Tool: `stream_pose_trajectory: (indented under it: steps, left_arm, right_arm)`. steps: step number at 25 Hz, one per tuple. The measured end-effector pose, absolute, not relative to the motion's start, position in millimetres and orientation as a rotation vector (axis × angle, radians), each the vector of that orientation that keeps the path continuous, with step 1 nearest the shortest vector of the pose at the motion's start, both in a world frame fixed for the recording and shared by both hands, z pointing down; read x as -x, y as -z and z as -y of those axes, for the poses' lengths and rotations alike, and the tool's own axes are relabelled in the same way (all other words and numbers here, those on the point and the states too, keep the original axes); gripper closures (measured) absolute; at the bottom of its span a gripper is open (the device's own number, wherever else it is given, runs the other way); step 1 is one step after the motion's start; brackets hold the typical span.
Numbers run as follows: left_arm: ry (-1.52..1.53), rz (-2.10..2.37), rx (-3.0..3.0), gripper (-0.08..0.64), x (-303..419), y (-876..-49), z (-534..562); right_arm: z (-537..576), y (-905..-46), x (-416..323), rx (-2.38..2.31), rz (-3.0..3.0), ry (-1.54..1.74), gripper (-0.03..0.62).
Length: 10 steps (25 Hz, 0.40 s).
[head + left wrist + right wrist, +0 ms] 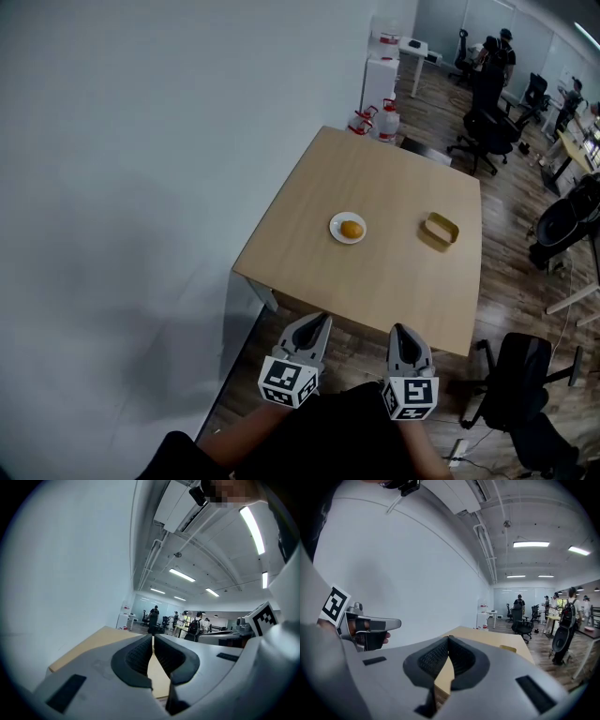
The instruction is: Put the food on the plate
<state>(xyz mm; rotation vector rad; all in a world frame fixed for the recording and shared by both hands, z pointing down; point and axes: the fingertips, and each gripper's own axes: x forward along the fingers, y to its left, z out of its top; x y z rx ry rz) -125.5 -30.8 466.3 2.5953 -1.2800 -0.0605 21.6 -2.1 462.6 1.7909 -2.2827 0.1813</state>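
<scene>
A round orange-yellow piece of food [352, 229] lies on a small white plate [338, 235] near the middle of the light wooden table [375, 178]. A shallow tan dish [442, 228] stands to its right and shows small in the right gripper view [507, 648]. Both grippers hang short of the table's near edge, well away from the plate. My left gripper [316, 322] [153, 641] is shut with nothing between its jaws. My right gripper [402, 331] [448, 641] is also shut and empty.
A white wall [141, 187] runs along the table's left side. Water jugs [387, 120] stand on the floor past the far edge. A black office chair [520, 375] sits at the near right corner. More chairs and people [494, 56] are far back.
</scene>
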Motion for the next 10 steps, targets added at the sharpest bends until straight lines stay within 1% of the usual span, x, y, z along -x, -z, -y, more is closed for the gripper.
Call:
stream_pose_trajectory:
  steps: [10]
  left_arm:
    - [0.011, 1.248, -2.585, 0.535, 106.6, -482.0, 43.3]
  right_arm:
    - [8.7, -468.2, -36.5, -1.796, 2.264, -0.2, 0.532]
